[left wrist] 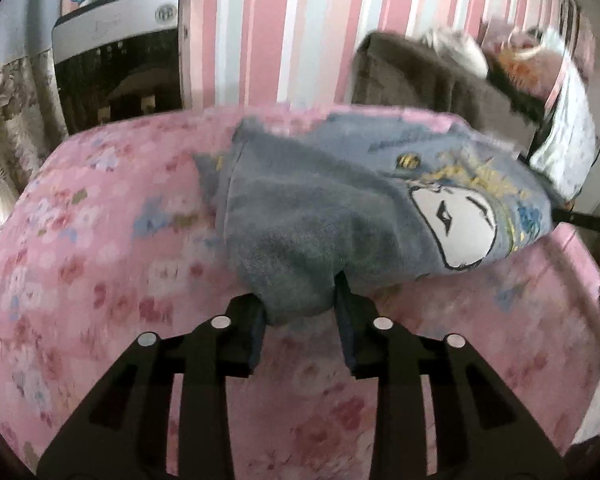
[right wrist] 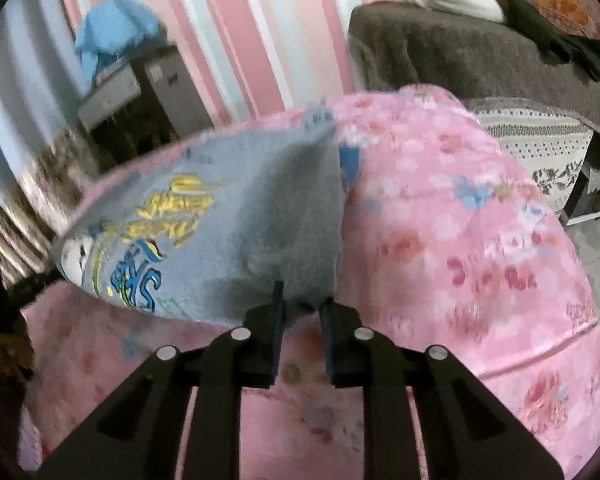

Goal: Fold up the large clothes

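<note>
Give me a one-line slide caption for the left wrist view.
Left gripper pinching a bunched edge of the grey printed sweatshirt above the pink floral bedspread.

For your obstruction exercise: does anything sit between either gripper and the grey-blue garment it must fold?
No. The left gripper and right gripper each already pinch the grey-blue garment above the pink floral bedcover; nothing visible intervenes.
</note>
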The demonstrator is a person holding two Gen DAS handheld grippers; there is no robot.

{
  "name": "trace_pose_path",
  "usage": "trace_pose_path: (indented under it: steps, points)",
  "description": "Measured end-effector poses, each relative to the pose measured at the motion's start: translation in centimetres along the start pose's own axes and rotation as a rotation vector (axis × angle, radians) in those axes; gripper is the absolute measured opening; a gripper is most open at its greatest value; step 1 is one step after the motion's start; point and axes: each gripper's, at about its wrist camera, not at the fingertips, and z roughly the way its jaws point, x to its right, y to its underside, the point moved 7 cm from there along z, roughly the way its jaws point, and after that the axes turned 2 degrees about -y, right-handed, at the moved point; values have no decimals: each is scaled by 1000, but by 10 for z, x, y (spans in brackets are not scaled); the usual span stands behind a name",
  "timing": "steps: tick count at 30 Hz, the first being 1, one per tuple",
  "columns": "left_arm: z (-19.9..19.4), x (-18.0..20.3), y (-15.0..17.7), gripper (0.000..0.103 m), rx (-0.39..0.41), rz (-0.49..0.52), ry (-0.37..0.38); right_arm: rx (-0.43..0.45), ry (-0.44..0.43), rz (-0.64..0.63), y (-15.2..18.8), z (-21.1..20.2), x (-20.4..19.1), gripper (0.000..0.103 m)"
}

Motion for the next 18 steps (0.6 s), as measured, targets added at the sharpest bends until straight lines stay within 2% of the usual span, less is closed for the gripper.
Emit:
trace_pose_path:
  steps: [2, 3, 4, 6, 7, 11, 13, 16, 18]
  points:
    - [4, -1, 10, 37, -29, 4, -25, -10, -4, 9, 5, -1, 4, 29]
    - [-2, -4, 12, 42, -11, 0, -40, -1, -10, 6, 6, -8, 5, 32]
    - [-9, -7, 11, 59, 7, 1, -57, 12, -12, -4, 4, -15, 6, 34]
    - [-27, -14, 5, 74, 53, 6, -93, 55, 19, -38, -5, -32, 9, 46]
    - [-34, -15, 0, 78, 69, 5, -104, 72, 33, -48, -11, -38, 10, 48]
    - [-43, -18, -42, 88, 118, 4, -128, 137, 45, -23, -52, -47, 16, 50]
    - [-37, -10, -63, 89, 116, 5, -114, 139, -2, 4, -72, -40, 7, 50]
    - [-16, 18, -95, 91, 101, 30, -90, 80, -76, -35, -86, -11, -25, 50]
    - [3, 42, -108, 93, 86, 52, -40, 35, -71, -61, -88, 14, -41, 53]
